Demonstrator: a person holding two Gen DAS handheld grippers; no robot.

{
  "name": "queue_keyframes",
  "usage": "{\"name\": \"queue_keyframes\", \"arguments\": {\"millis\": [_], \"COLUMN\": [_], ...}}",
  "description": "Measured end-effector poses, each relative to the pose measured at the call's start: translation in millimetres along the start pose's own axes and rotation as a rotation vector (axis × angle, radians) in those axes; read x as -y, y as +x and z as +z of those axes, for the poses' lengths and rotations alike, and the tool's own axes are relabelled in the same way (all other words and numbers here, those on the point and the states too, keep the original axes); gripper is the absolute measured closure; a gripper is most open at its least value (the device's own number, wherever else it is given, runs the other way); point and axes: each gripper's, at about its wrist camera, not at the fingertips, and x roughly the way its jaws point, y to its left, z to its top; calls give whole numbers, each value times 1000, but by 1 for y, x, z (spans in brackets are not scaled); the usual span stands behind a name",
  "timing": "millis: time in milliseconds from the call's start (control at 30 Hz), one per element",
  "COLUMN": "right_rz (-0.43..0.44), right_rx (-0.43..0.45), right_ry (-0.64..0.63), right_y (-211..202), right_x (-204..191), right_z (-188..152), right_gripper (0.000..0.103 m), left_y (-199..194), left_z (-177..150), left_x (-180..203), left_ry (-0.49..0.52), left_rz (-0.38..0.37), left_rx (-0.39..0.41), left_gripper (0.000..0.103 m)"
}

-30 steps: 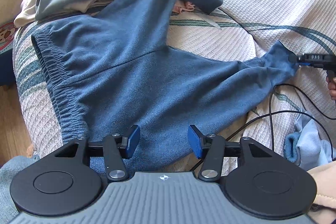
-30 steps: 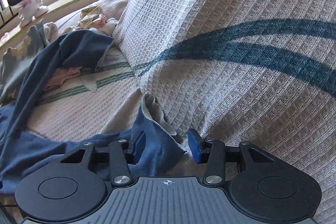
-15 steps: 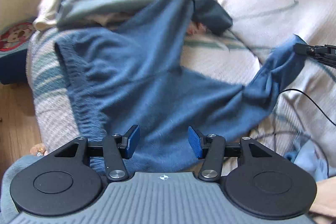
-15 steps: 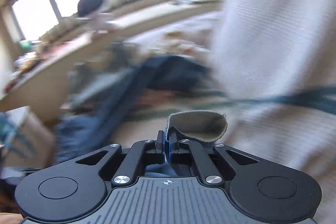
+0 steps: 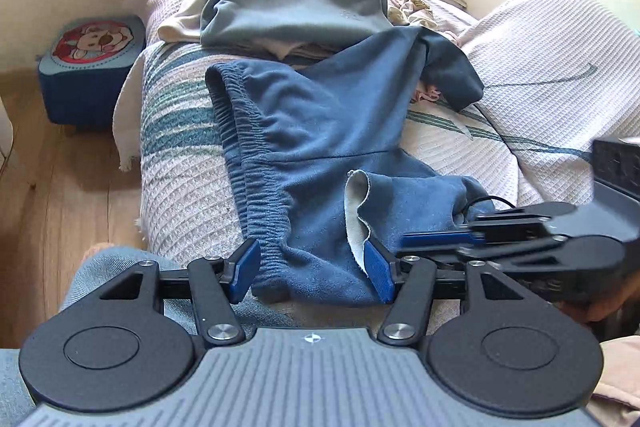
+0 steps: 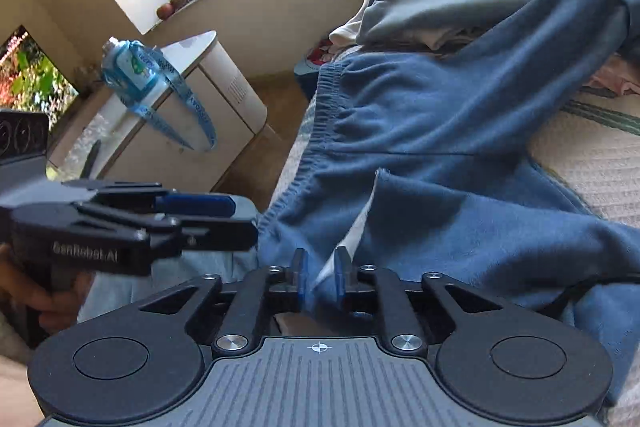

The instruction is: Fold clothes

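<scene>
Blue sweatpants (image 5: 320,131) lie spread on the striped bed cover (image 5: 184,163), one leg folded back so its cuff (image 5: 356,203), pale inside showing, rests near the waistband. My left gripper (image 5: 312,273) hovers over the near waistband corner, its jaws opening, cloth beneath them but not pinched. My right gripper (image 6: 320,273) sits just to its right, jaws opening, with the cuff edge (image 6: 340,251) still in the narrow gap. Each tool shows in the other's view: the right gripper (image 5: 440,239), the left gripper (image 6: 196,205).
A grey-green sweatshirt (image 5: 292,7) tops a clothes pile behind the pants. A white quilt (image 5: 540,87) rises at the right, with a black cable (image 5: 484,201) by the folded leg. A blue cartoon cushion (image 5: 92,55), wooden floor (image 5: 60,187) and a white cabinet (image 6: 192,107) lie to the left.
The right gripper shut on the leg cuff far right, carried it left across the pants to the waistband, and its jaws have parted. The left gripper shifted and widened a little.
</scene>
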Motion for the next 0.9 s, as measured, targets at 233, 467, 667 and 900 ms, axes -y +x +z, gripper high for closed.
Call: {"name": "queue_keyframes", "arguments": {"millis": [233,467,667,900], "right_rz": [-231,-608,-820,-795], "right_rx": [147,53,-96,47], "right_ry": [184,324,455,335], "right_y": [-110,-212,-277,-236], "right_x": [54,83,61,21], "right_z": [-23,-93,-174,-169], "right_gripper": [62,62,62,62], "left_y": [12,33,50,53], "left_z": [7,17,21,22], "left_x": [15,41,53,53], "left_ry": [53,179,230,213], "left_rz": [-39,-70,-89,-69], "left_rx": [-5,-43,-73,-63], "left_gripper": [47,43,43,47]}}
